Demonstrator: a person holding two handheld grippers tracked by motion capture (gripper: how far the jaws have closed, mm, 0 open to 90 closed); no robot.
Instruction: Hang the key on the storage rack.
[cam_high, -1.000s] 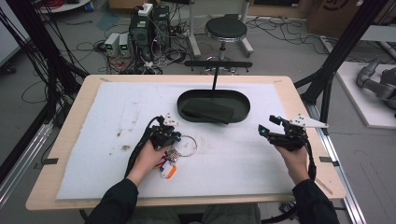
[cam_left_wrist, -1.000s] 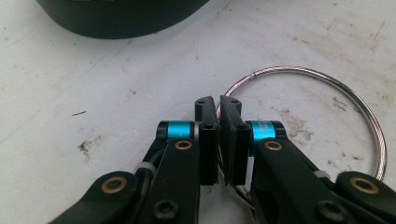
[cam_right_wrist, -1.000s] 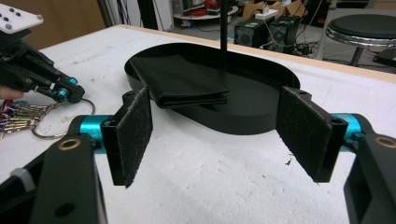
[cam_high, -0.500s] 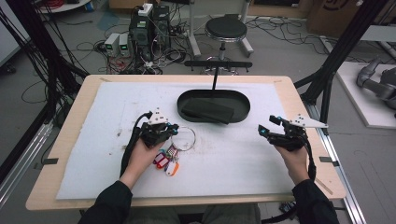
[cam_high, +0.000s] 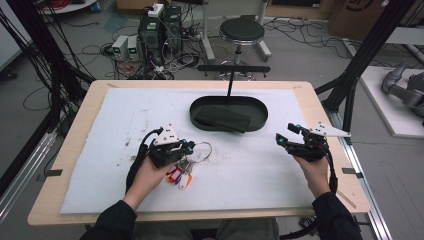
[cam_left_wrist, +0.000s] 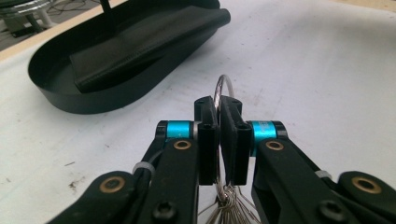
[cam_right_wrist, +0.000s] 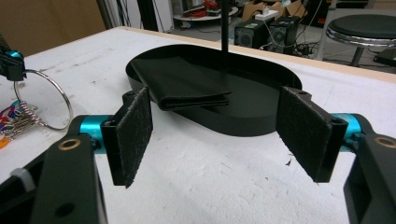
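- Right now your left gripper (cam_left_wrist: 218, 109) is pinching the thin silver wire key ring (cam_high: 201, 148), its two black jaws pressed together on the wire, as the left gripper view is showing.
- Your right gripper (cam_right_wrist: 219, 135) is hanging with its felt-faced jaws spread wide and nothing between them, well apart from the keys, near the right edge of the white foam mat (cam_high: 125, 115).
- You are keeping the ring just above or on the mat; I cannot tell which. The bunch of coloured plastic key tags, red, orange and white (cam_high: 178, 176), is trailing below the ring beside your left hand (cam_high: 150, 175).
- Ahead of both grippers the black oval tray (cam_high: 260, 119) is sitting on the mat with a folded black cloth-like pad (cam_high: 222, 119) lying inside it and a thin black post standing at its far rim.
- My reading is that you are carrying the keys toward that tray, and the work is at an early stage.
- Watch the grip: you are holding a thin round wire between flat pads, so it could be rotating or slipping out if you swing quickly.
- The hanging tags could be snagging on the tray's wall if you are crossing it too low.
- Going too far back, you risk knocking the post.
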